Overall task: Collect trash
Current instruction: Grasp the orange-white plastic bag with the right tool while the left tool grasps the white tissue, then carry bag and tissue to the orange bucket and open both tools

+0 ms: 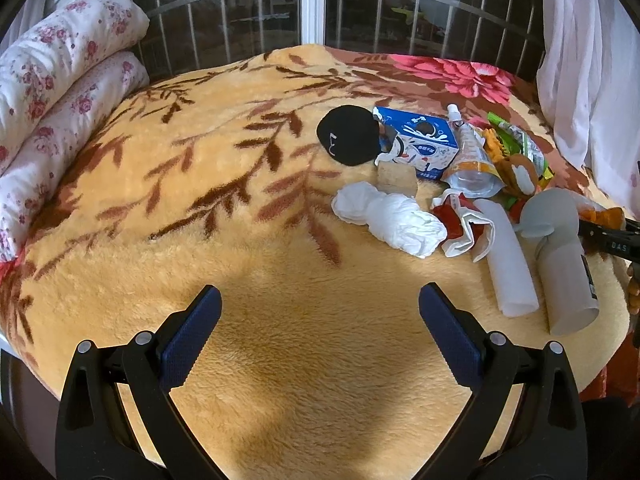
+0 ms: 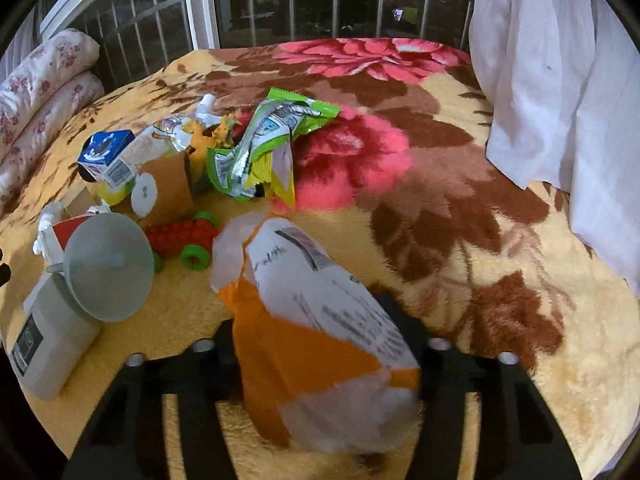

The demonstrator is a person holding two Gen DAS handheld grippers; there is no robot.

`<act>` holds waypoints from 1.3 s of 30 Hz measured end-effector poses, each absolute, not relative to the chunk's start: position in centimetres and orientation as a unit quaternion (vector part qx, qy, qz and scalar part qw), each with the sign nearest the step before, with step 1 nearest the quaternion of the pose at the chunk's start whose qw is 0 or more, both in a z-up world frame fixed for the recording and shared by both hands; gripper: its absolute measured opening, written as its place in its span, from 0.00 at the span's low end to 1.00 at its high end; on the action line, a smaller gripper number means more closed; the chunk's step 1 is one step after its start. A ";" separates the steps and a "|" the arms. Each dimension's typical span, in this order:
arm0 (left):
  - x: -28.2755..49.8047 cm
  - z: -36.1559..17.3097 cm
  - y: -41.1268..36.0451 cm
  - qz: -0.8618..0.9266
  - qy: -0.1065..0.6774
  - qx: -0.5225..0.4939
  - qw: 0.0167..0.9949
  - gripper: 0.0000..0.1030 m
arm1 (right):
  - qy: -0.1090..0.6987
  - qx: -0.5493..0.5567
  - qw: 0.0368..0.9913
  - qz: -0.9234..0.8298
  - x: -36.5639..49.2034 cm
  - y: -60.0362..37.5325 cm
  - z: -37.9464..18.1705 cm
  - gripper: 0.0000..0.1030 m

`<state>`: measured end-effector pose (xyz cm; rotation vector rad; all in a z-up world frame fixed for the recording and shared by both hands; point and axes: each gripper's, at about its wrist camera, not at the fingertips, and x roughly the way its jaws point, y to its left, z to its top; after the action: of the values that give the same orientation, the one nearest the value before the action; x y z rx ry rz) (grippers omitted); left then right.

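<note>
Left gripper (image 1: pixel 320 336) hangs with its blue-padded fingers (image 1: pixel 192 336) spread wide over bare blanket (image 1: pixel 240 240), nothing between them and nothing touched. Right gripper (image 2: pixel 320 360) has an orange and white snack bag (image 2: pixel 316 320) standing between its black fingers; the bag hides both pads, so it looks clamped, though contact cannot be confirmed from this angle. Seen from the left wrist camera, the trash pile lies to the right of the open jaws: a black cap (image 1: pixel 350 136), a blue and white milk carton (image 1: pixel 424 144), a small brown cardboard piece (image 1: pixel 398 178), a crumpled white tissue (image 1: pixel 390 218), a clear spouted pouch (image 1: pixel 472 160), a rolled white sheet (image 1: pixel 508 256) and a grey handheld fan (image 1: pixel 560 256) lying on its side. Only a black sliver of the right gripper shows at that view's right edge. The right wrist camera adds what the other hides: a red knobbly toy with green rings (image 2: pixel 182 240) just behind the fan, and a torn green wrapper (image 2: pixel 260 144) well beyond the held bag. A folded floral quilt (image 1: pixel 60 92) lies along the bed's left side, a barred window (image 1: pixel 312 8) stands behind, and a white curtain (image 2: pixel 560 100) hangs at the right.
</note>
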<state>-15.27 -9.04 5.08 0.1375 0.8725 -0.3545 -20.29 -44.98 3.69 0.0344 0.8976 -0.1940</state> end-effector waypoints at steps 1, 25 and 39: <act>-15.3 5.1 -9.0 -0.171 0.418 0.067 0.890 0.93 | 0.427 0.022 0.899 -0.092 -20.6 -44.7 3.9 0.46; -7.9 3.8 -15.3 -0.091 0.508 -0.022 0.856 0.93 | 0.273 0.072 0.955 -0.089 -29.5 -37.3 6.3 0.39; -7.6 2.3 -15.1 -0.094 0.531 -0.005 0.842 0.32 | 0.294 0.067 0.952 -0.060 -28.8 -37.0 4.9 0.39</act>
<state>-7.63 -15.09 2.31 -0.0114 1.1209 -0.1981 -28.82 -37.00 4.93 0.1369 0.5969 -0.1214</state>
